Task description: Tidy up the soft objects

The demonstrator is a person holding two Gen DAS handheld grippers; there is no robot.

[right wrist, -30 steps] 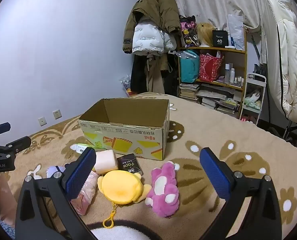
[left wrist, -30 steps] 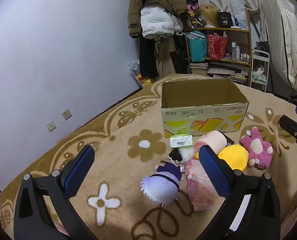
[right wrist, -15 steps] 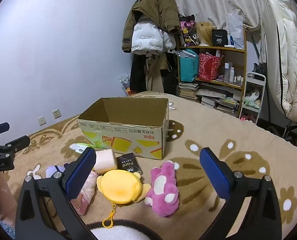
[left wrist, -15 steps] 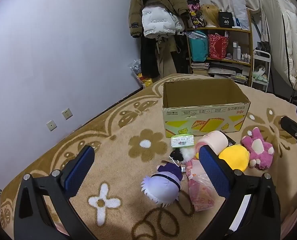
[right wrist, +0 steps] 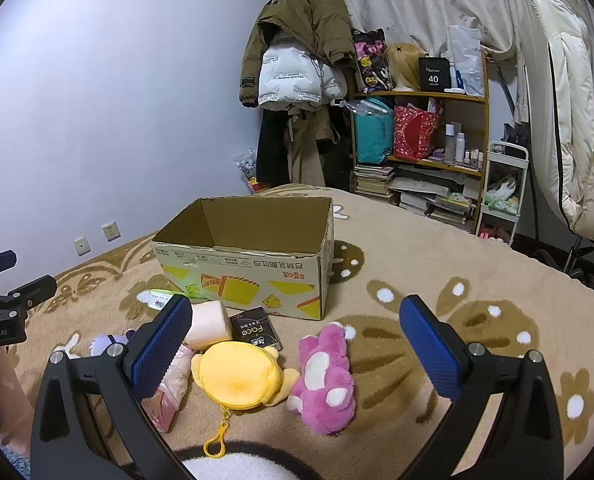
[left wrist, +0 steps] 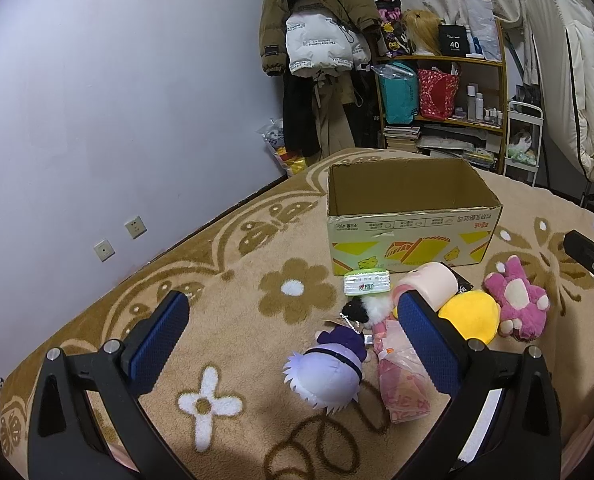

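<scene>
Centre frame in both wrist views, a cluster of soft items lies on the patterned blanket (right wrist: 437,248) directly in front of the cardboard box (right wrist: 257,276). Yellow plush pouch (right wrist: 233,376) sits at lower centre of the right wrist view, touching the pink plush toy (right wrist: 325,376) on its right. Peach foam block (right wrist: 209,322) and a black packet (right wrist: 255,330) lie between the pouch and the box wall. Purple-and-white doll (left wrist: 329,372), a pink plastic-wrapped pack (left wrist: 401,380) and a green-and-white tissue pack (left wrist: 367,283) occupy the lower centre of the left wrist view.

Box stands upright, flaps absent, top open; the visible interior walls are bare, floor of the box not visible.

Left gripper (left wrist: 293,354) has its blue fingers spread wide, holding nothing, above the doll. Right gripper (right wrist: 293,354) likewise stands spread and unloaded above the pouch and pink toy.

Blanket shows open surface to the right of the box. Shelf unit (right wrist: 429,148) and hanging coats (right wrist: 297,60) stand well apart, upper centre.
</scene>
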